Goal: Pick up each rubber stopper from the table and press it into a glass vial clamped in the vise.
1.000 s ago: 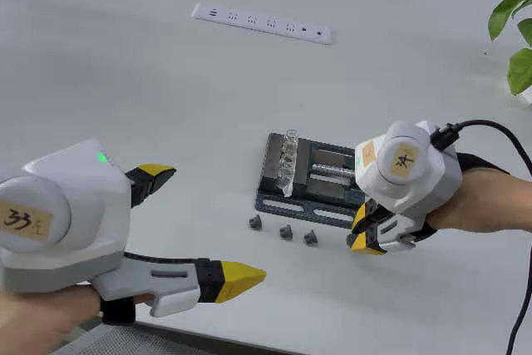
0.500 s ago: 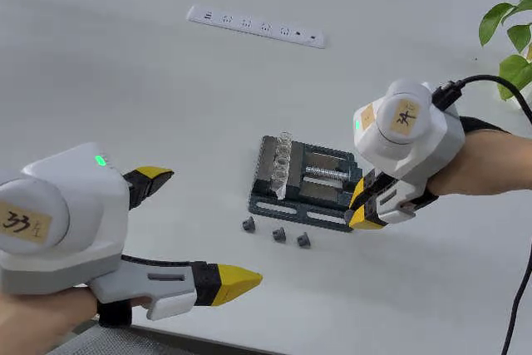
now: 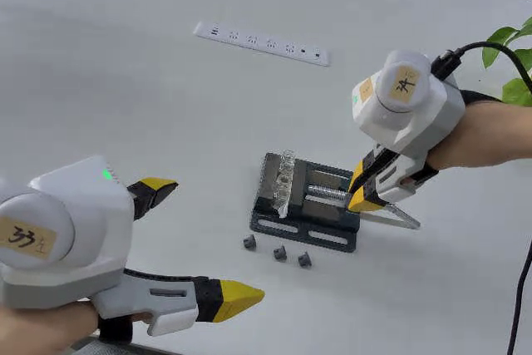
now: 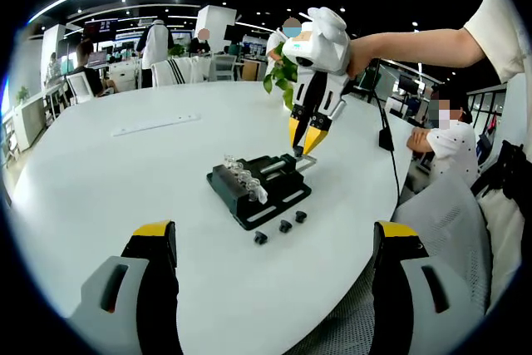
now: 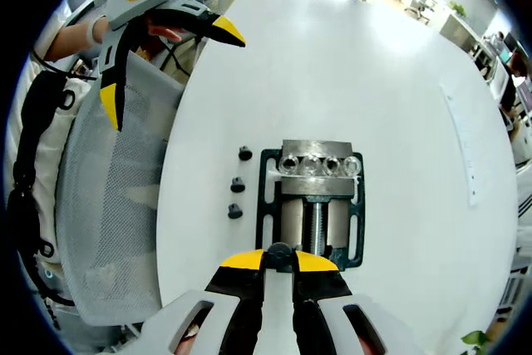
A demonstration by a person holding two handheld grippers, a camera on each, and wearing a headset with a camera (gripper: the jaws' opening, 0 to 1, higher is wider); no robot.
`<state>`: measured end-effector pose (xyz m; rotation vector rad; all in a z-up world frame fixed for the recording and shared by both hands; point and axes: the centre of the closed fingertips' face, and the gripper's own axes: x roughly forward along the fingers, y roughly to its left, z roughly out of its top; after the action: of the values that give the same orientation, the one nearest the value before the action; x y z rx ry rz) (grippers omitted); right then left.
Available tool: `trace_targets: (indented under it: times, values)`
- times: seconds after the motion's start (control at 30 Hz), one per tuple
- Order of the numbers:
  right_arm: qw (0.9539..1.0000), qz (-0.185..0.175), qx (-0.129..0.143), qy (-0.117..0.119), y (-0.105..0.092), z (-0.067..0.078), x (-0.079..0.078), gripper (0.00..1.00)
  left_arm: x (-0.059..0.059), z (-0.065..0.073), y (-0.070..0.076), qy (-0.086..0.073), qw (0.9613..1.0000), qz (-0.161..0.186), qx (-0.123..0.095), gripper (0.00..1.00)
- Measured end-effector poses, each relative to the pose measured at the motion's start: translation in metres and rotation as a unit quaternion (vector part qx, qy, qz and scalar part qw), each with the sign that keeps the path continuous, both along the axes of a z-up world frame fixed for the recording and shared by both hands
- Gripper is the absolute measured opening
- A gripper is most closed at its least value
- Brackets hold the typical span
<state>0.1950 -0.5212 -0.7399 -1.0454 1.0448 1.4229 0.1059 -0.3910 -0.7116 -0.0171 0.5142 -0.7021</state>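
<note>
On the white table (image 3: 125, 97) a dark vise (image 3: 299, 233) clamps a row of clear glass vials (image 3: 285, 180), with three small dark stoppers (image 3: 280, 253) lined up just beside its base. The left gripper (image 3: 214, 239) gapes wide. The right gripper (image 3: 357, 195) has its jaws pressed together at the screw (image 5: 318, 224), perhaps pinching it.

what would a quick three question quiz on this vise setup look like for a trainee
1. True or false: the left gripper has its jaws wide apart with nothing between them.
2. Multiple choice: how many rubber stoppers lie loose on the table beside the vise? A two, B three, C five.
3. Short answer: which gripper has its tips at the screw end of the vise, opposite the glass vials?

Key: 1 true; 2 B; 3 the right gripper.
</note>
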Motion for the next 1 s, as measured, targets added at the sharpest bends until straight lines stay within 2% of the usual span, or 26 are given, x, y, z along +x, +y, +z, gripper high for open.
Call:
trace_targets:
  times: [0.23, 0.63, 1.0]
  values:
    - [0.9999, 0.010, 0.000, -0.009, 0.011, 0.007, 0.021, 0.08, 0.001, -0.001, 0.001, 0.002, 1.0000, 0.002, -0.002, 0.98]
    - [0.9996, 0.022, 0.000, -0.017, 0.029, 0.016, 0.043, 0.08, 0.003, -0.003, 0.001, 0.004, 1.0000, 0.002, -0.003, 0.98]
    - [0.9989, 0.042, 0.002, -0.021, 0.051, 0.021, 0.051, 0.08, 0.005, -0.007, 0.004, 0.007, 0.9999, 0.006, -0.006, 0.98]
